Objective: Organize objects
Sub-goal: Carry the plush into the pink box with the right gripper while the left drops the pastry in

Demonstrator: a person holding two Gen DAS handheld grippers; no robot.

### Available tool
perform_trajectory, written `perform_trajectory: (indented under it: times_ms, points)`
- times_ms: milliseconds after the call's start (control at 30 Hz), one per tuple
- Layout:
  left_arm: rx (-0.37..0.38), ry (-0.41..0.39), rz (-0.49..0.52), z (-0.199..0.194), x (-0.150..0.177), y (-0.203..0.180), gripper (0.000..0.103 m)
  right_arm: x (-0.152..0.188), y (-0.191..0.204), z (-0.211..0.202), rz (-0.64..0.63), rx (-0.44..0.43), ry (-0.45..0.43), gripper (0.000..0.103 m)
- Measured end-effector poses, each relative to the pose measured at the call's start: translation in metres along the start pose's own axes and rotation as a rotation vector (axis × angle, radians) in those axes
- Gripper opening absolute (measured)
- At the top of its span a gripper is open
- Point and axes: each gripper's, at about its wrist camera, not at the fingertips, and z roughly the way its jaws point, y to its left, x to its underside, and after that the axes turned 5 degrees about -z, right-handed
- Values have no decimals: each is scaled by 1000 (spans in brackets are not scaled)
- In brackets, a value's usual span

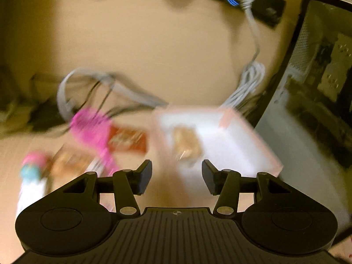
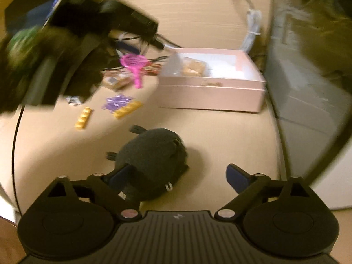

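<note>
Black plush (image 2: 151, 154) beside wide-open right tool (image 2: 179, 179), untouched; pink box (image 2: 211, 94) ahead; left tool (image 1: 177, 177) half-open, seemingly empty.

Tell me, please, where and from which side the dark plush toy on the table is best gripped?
Probably across the dark plush toy at its rounded middle, from above and behind. It lies low on the table, and the open right gripper already has one finger alongside it.

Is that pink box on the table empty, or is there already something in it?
Not empty. The pink box has no lid on, and a tan packet lies on its white floor; the rest of the inside looks bare.
</note>
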Motion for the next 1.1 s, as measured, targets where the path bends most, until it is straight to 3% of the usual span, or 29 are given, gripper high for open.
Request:
perform_trajectory:
  times_ms: [133,200,333,433,533,600,733,967,1067,1100]
  points:
    - [-42,56,-66,-17,30,32,54,-12,8,30,-4,-81,42,97]
    - [-69,68,-76,-28,43,45,54,-19,12,42,-1,-130,73,77]
    - [-104,102,-57,-48,62,70,54,-45,15,40,0,-135,40,74]
    - [-112,120,-41,-60,70,82,54,-86,0,23,29,-71,-80,74]
    - [-101,129,-28,-68,74,86,54,-137,-19,14,35,83,-232,76]
    - [-93,135,-12,-70,75,85,54,-166,-35,19,77,141,-280,87]
    - [-85,141,30,-72,78,84,54,-180,-49,47,121,169,-228,87]
    - [-79,155,34,-69,81,90,54,-127,-23,83,137,76,-40,87]
    - [-91,154,26,-69,80,95,54,-121,-15,103,135,56,1,87]
    - [-97,152,25,-70,79,97,54,-121,-13,108,130,56,3,91]
